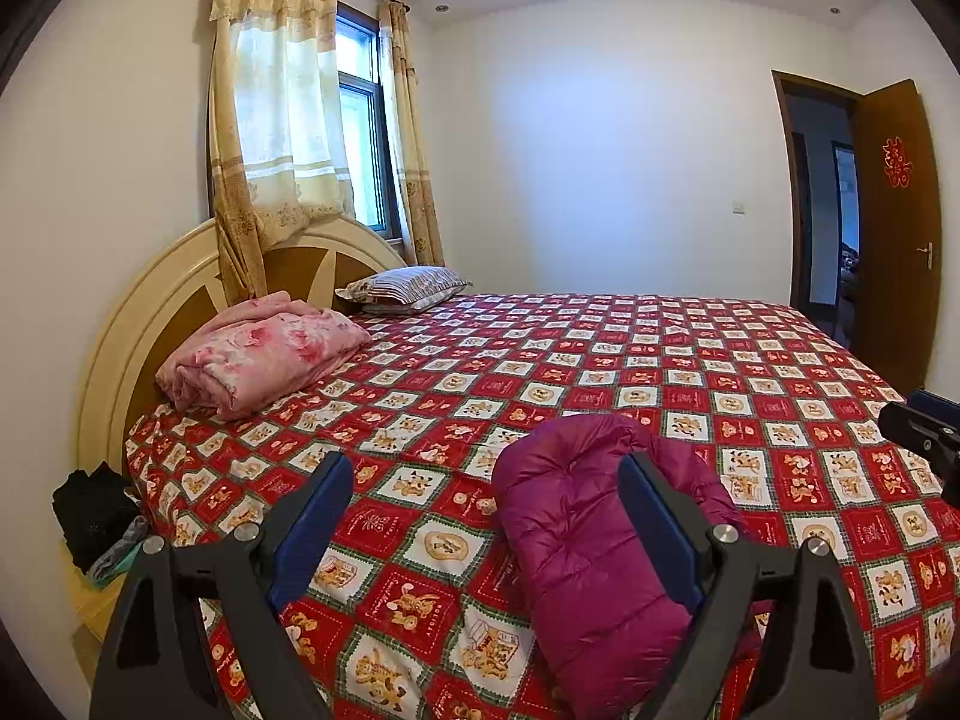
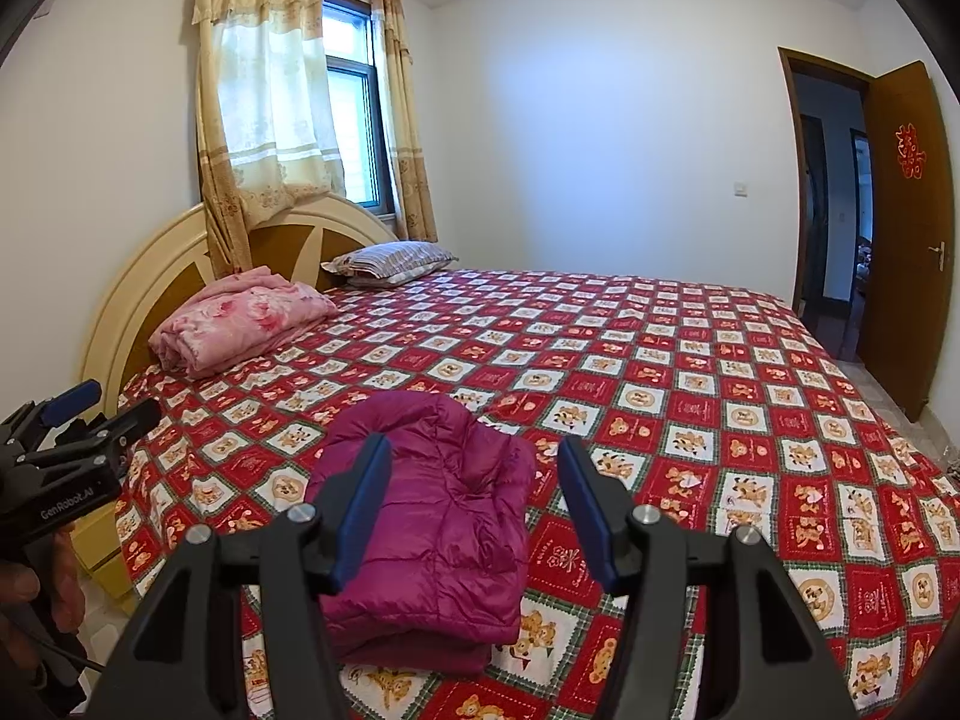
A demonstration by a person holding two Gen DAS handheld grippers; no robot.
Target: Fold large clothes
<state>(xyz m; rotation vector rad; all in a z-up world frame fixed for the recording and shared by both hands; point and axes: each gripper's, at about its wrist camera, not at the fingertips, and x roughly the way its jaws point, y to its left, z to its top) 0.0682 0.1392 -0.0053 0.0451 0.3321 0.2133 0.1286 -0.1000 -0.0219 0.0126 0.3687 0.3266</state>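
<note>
Bedroom, big bed (image 2: 690,372) with a red checked cover taking up most of both views, window and curtains behind the headboard, door open on the right. Jacket (image 2: 432,510) is a magenta quilted puffer, lying near the bed's front edge, already folded into a compact stacked bundle with a rolled collar or hood end at the far side. Pink blanket (image 2: 240,318) and pillow (image 2: 390,261) sit well apart by the headboard, not in play. Left gripper (image 1: 486,516) has its jaws wide apart, nothing between the pads; the jacket shows just behind its right finger but I see no contact. Right gripper (image 2: 474,510) has jaws about half apart, hanging above the jacket, pads not pressing on it. Both are empty, 2 free tools. Handling guess: light, very soft, springy fill, slick shell, so it will puff back open and slide on the pads. Best hold looks like the thick layered edge at the near side, pinching through all layers at 2 corners; a pinch on 1 top layer would likely just peel the fold open.
</note>
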